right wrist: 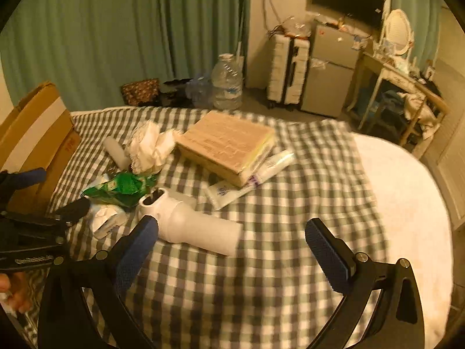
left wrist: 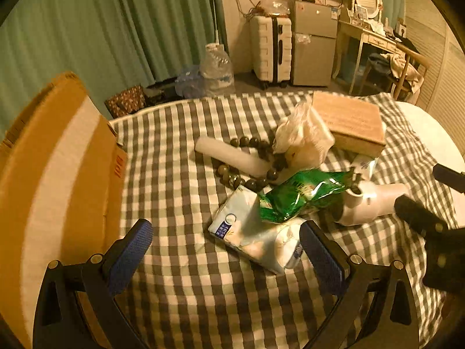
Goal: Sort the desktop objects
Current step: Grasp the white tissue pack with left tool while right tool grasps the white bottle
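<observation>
A pile lies on the checked cloth point(left wrist: 189, 290): a tissue pack point(left wrist: 250, 232), a green snack bag point(left wrist: 302, 195), a white hair dryer point(left wrist: 369, 203), a string of dark beads point(left wrist: 247, 180), a white cylinder point(left wrist: 229, 155), crumpled white wrapping point(left wrist: 302, 133) and a tan book point(left wrist: 348, 119). My left gripper point(left wrist: 226, 250) is open, its fingers either side of the tissue pack's near end. My right gripper point(right wrist: 232, 247) is open over the hair dryer point(right wrist: 197, 226). The book point(right wrist: 226, 142), a white tube point(right wrist: 250, 180) and the snack bag point(right wrist: 122, 189) lie beyond.
An open cardboard box point(left wrist: 58, 174) stands at the left edge of the cloth, also in the right wrist view point(right wrist: 35, 133). Bare white bedding point(right wrist: 407, 203) lies to the right. Beyond are a water jug point(right wrist: 226, 84), suitcase point(right wrist: 287, 69), small fridge point(right wrist: 328, 69) and dressing table point(right wrist: 401, 78).
</observation>
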